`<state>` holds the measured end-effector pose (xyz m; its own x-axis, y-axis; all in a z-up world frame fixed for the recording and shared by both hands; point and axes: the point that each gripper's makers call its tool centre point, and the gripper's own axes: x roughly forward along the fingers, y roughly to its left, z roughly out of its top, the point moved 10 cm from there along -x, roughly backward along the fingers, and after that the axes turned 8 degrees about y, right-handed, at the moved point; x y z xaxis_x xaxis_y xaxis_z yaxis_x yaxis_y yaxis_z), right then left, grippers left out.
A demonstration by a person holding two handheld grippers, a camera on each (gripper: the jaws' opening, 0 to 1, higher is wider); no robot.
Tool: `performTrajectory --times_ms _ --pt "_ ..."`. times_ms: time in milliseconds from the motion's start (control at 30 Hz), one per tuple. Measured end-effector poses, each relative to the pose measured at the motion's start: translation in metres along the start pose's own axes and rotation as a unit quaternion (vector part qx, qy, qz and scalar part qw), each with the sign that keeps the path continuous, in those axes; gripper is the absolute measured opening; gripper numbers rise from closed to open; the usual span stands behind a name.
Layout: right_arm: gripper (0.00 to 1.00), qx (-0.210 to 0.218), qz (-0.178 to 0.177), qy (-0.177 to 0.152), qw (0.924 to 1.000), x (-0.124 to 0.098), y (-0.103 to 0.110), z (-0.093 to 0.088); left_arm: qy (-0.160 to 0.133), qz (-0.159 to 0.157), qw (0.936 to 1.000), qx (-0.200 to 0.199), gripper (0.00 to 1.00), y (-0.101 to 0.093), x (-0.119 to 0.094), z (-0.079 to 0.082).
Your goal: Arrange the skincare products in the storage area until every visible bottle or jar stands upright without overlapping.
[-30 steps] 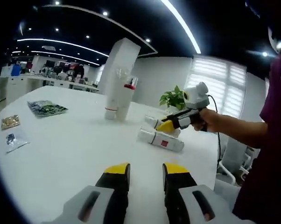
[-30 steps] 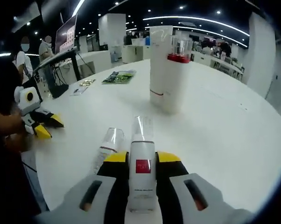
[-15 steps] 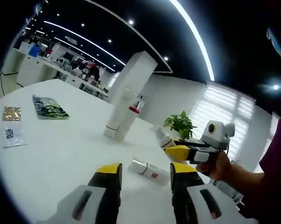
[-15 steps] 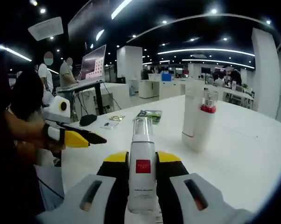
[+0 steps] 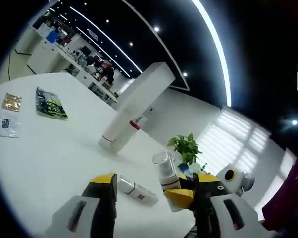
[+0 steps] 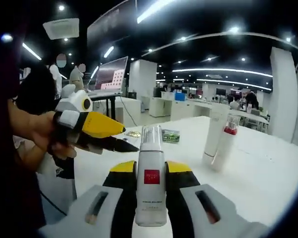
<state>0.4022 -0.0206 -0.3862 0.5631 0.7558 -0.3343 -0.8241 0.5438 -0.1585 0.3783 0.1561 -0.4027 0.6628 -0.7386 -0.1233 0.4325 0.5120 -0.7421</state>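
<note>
My right gripper point(image 6: 151, 171) is shut on a white bottle point(image 6: 150, 191) with a red label and a clear cap, held off the table. From the left gripper view that bottle point(image 5: 165, 171) stands cap-up in the right gripper point(image 5: 173, 192), just ahead of my open left gripper point(image 5: 155, 179), whose jaws hold nothing. A second white bottle point(image 5: 137, 191) lies on its side on the table beyond the left jaw. Two bottles stand upright side by side: a tall white one point(image 5: 115, 130) point(image 6: 214, 136) and a red-banded one point(image 5: 136, 123) point(image 6: 227, 144). A hand holds the left gripper point(image 6: 129, 140) at the left.
The white table point(image 5: 50, 163) carries a green packet point(image 5: 51, 104) point(image 6: 170, 135) and two small packets point(image 5: 11, 101) point(image 5: 8, 124) at the far left. A potted plant point(image 5: 185, 145) stands past the table edge. A monitor point(image 6: 112, 74) and people are at the back left.
The right gripper has lifted its bottle off the table and up. The two grippers have come close together. The left gripper view has tilted, and the lying bottle now sits nearer its jaws.
</note>
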Motion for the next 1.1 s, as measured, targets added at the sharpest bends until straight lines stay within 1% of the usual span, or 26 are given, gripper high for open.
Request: performTrajectory --times_ms 33,100,133,167,200,300,367,433,467,500,567,633,667,700,733,767,833,867,900,967,1033,1100 --pt "0.20 -0.007 -0.003 -0.006 1.0000 0.000 0.002 0.002 0.001 0.000 1.0000 -0.001 0.63 0.000 0.000 -0.001" --pt "0.20 -0.012 0.005 -0.012 0.9998 0.001 0.007 0.005 0.011 0.000 0.9999 0.001 0.61 -0.002 0.001 -0.003" --pt "0.20 -0.015 0.004 -0.012 0.9998 0.002 0.008 0.005 0.015 -0.002 0.9999 0.001 0.59 -0.002 0.001 -0.002" --pt "0.20 -0.027 -0.001 -0.011 0.9996 0.002 0.010 0.007 0.014 -0.005 0.9999 0.002 0.56 -0.004 0.001 -0.002" --pt "0.20 -0.041 0.005 -0.005 0.9991 0.003 0.013 0.008 0.013 -0.006 0.9999 0.004 0.54 -0.006 0.001 -0.001" --pt "0.20 -0.053 0.012 -0.007 0.9985 0.005 0.021 0.010 0.010 -0.015 0.9998 0.008 0.49 -0.012 0.002 0.002" --pt "0.20 -0.060 0.014 -0.009 0.9981 0.007 0.026 0.012 0.010 -0.021 0.9996 0.016 0.40 -0.015 0.003 0.003" --pt "0.20 -0.074 0.018 -0.008 0.9971 0.008 0.031 0.013 0.010 -0.017 0.9993 0.032 0.27 -0.015 0.003 0.004" --pt "0.20 -0.075 0.014 -0.011 0.9970 0.009 0.031 0.014 0.007 -0.009 0.9991 0.042 0.27 -0.014 0.001 0.006" --pt "0.20 -0.071 0.017 -0.013 0.9972 0.009 0.031 0.014 0.006 -0.006 0.9992 0.039 0.27 -0.014 0.000 0.006" --pt "0.20 -0.065 0.016 -0.015 0.9976 0.009 0.031 0.014 0.005 -0.009 0.9991 0.040 0.26 -0.015 -0.001 0.006" --pt "0.20 -0.065 0.017 -0.016 0.9976 0.011 0.031 0.014 -0.001 -0.008 0.9984 0.057 0.24 -0.017 -0.002 0.008" --pt "0.20 -0.067 0.013 -0.011 0.9976 0.013 0.032 0.014 -0.001 -0.011 0.9975 0.070 0.22 -0.021 -0.003 0.009" --pt "0.20 -0.069 0.010 -0.005 0.9976 0.014 0.032 0.013 0.002 -0.007 0.9963 0.086 0.21 -0.022 -0.003 0.009" --pt "0.20 -0.065 0.010 -0.006 0.9978 0.015 0.032 0.014 0.004 -0.002 0.9947 0.102 0.21 -0.023 -0.003 0.010" --pt "0.20 -0.062 0.009 -0.003 0.9980 0.015 0.031 0.013 0.015 0.003 0.9921 0.125 0.20 -0.025 -0.002 0.010" --pt "0.20 -0.053 0.011 -0.005 0.9985 0.015 0.031 0.013 0.020 0.007 0.9903 0.137 0.20 -0.028 -0.001 0.012" --pt "0.20 -0.044 0.015 -0.002 0.9989 0.016 0.030 0.013 0.028 0.010 0.9881 0.151 0.20 -0.027 -0.001 0.013" --pt "0.20 -0.041 0.016 0.001 0.9990 0.016 0.030 0.013 0.037 0.013 0.9843 0.172 0.20 -0.028 -0.001 0.013" --pt "0.20 -0.039 0.019 0.001 0.9991 0.017 0.030 0.013 0.047 0.014 0.9793 0.197 0.20 -0.028 -0.001 0.015" --pt "0.20 -0.012 0.043 -0.002 0.9990 0.018 0.029 0.011 0.066 0.013 0.9720 0.225 0.20 -0.028 -0.001 0.018" --pt "0.20 0.001 0.062 -0.011 0.9980 0.017 0.027 0.012 0.083 -0.005 0.9668 0.242 0.20 -0.028 -0.002 0.022"
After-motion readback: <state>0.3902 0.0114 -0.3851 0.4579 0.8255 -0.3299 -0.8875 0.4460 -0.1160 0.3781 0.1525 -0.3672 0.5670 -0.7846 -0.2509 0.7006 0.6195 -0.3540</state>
